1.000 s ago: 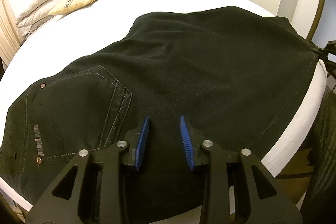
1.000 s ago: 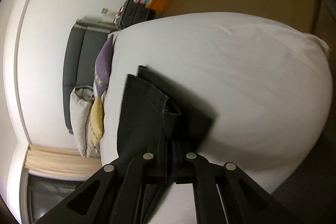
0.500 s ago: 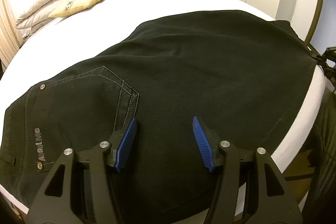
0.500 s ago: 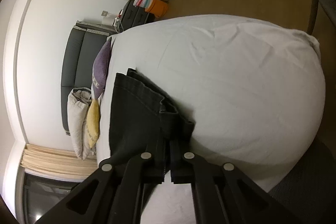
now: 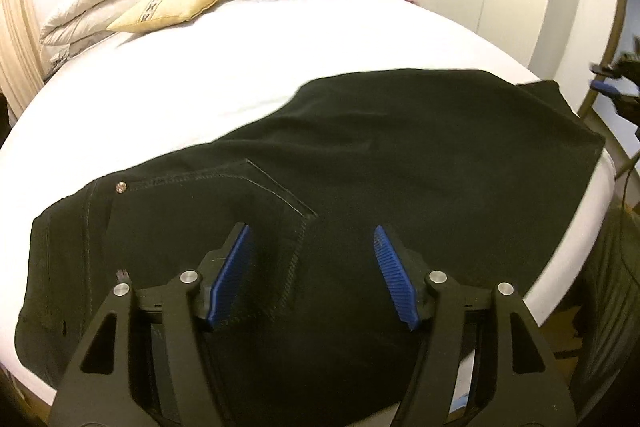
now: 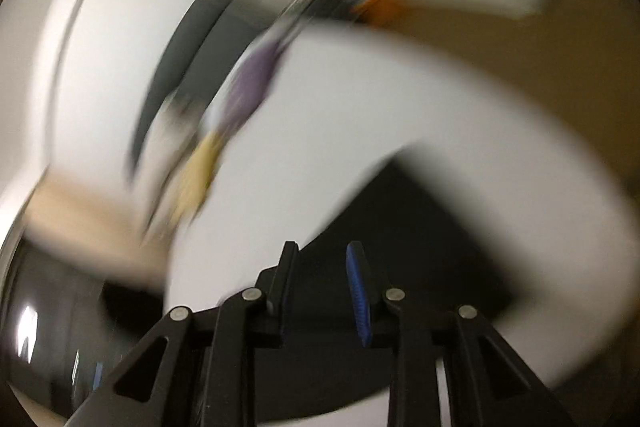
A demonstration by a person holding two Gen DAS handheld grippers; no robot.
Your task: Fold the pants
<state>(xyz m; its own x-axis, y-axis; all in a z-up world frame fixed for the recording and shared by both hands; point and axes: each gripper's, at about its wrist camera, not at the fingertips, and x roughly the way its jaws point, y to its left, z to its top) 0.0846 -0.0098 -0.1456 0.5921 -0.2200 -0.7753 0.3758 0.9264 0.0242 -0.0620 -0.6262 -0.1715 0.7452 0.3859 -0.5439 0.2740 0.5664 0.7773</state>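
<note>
2 tools hang over the bed [image 5: 280, 79], both letting go. The black pants [image 5: 400, 163] lie flat across its near edge, waistband and back pocket [image 5: 224, 203] at the left — laid out so a fold can start cleanly, I'd judge. The left tool [image 5: 312, 275] is opening, nothing between its blue pads. The right tool [image 6: 320, 283], blurred, is parting too — empty above the cloth.
</note>
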